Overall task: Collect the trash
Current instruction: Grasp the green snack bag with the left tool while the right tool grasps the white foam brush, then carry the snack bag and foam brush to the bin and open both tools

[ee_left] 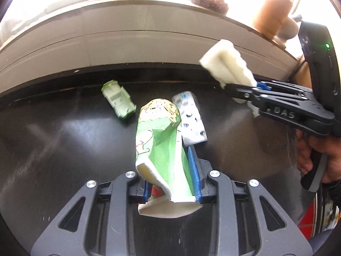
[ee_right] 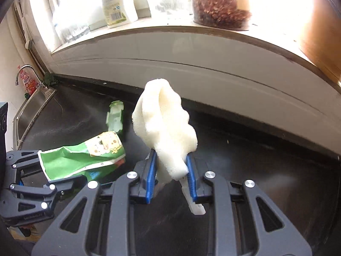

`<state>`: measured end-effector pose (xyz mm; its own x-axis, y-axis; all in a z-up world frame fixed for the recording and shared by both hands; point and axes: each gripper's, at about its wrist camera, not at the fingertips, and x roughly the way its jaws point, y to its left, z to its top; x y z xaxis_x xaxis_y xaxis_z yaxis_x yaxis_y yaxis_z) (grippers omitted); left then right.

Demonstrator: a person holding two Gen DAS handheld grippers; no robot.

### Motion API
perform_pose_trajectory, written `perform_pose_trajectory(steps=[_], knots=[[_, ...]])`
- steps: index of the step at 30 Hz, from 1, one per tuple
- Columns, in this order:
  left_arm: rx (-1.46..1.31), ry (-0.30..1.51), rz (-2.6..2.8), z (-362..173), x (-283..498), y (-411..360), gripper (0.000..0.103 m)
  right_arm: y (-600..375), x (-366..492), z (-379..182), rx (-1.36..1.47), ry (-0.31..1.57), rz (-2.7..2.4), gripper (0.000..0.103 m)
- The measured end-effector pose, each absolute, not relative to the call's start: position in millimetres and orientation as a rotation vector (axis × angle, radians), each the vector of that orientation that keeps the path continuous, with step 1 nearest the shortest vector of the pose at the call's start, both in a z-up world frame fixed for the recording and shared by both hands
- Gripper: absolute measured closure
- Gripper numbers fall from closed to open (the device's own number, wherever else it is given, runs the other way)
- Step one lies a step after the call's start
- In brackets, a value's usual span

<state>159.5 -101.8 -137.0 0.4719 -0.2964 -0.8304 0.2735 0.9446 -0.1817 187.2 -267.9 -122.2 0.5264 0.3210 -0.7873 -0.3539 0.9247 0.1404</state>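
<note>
My left gripper [ee_left: 170, 183] is shut on a flattened green carton [ee_left: 158, 143] with cartoon print, held off the black counter [ee_left: 64, 140]. The right wrist view shows that carton [ee_right: 81, 157] low on the left in the left gripper [ee_right: 49, 170]. My right gripper [ee_right: 170, 172] is shut on a crumpled white foam piece [ee_right: 166, 128], also in the air. It appears at the right of the left wrist view, the right gripper [ee_left: 236, 89] under the foam [ee_left: 229, 64]. A crushed green-and-white container [ee_left: 118, 99] and a white-and-blue wrapper [ee_left: 190, 117] lie on the counter.
A light wall strip and a window sill [ee_right: 191, 29] run behind the counter, with a bottle [ee_right: 115, 4] and a jar of brown bits [ee_right: 219, 10] on it. A sink [ee_right: 32, 111] with a tap [ee_right: 25, 72] is at the far left. A person's hand [ee_left: 315, 155] grips the right handle.
</note>
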Motion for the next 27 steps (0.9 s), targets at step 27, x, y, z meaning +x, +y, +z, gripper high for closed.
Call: perform_pose_trajectory(steps=[27], knots=[[-0.005, 0.877, -0.229, -88, 24, -17, 0.074, -198, 42, -65, -0.112, 0.849, 0.479, 0.077]])
